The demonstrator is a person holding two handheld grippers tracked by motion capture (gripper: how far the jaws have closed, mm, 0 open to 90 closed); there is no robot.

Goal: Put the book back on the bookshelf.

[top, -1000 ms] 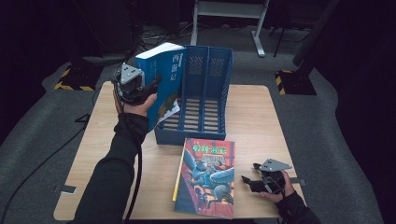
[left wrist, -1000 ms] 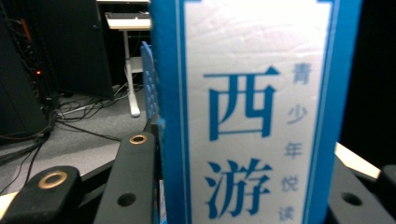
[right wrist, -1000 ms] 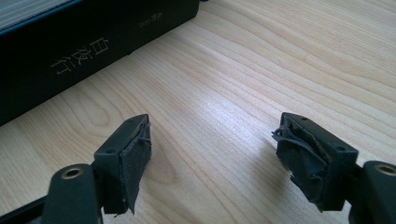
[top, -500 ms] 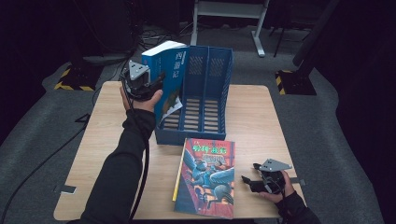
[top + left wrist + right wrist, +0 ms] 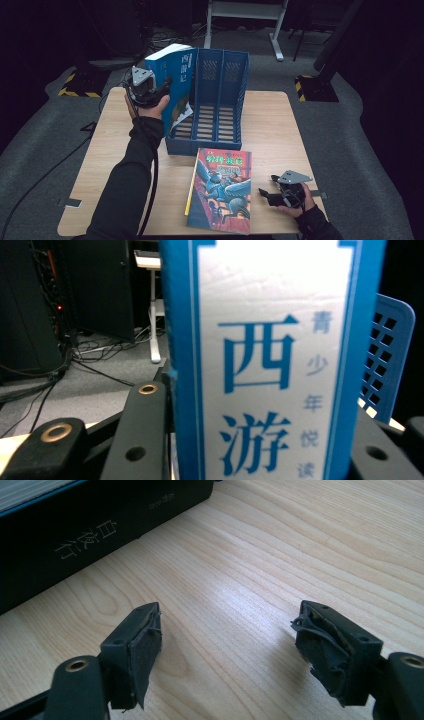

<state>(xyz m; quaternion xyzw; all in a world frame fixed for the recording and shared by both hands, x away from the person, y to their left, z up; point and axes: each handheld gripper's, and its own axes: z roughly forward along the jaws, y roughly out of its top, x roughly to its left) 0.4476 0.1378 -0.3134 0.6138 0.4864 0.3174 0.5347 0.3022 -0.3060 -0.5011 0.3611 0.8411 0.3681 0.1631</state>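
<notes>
My left gripper (image 5: 159, 91) is shut on a thick blue book (image 5: 173, 80) with a white spine panel and blue characters, held upright at the left slot of the blue file rack (image 5: 216, 100). In the left gripper view the book's spine (image 5: 272, 355) stands between the black jaws, and the rack's perforated wall (image 5: 390, 360) shows behind it. A second book with an illustrated cover (image 5: 221, 189) lies flat on the wooden table (image 5: 280, 135). My right gripper (image 5: 266, 194) rests on the table to that book's right, open, with bare wood between its pads (image 5: 145, 647). A dark book edge (image 5: 95, 535) lies ahead of it.
The rack stands at the table's middle rear with three slots. A white metal stand (image 5: 245, 20) and cables sit on the dark floor behind the table. Yellow-black tape (image 5: 75, 85) marks the floor at the left. A small tag (image 5: 72, 202) lies near the table's left front corner.
The left hand has shifted right with the blue book, bringing it closer against the rack's left slot. The right gripper and the flat book have stayed put.
</notes>
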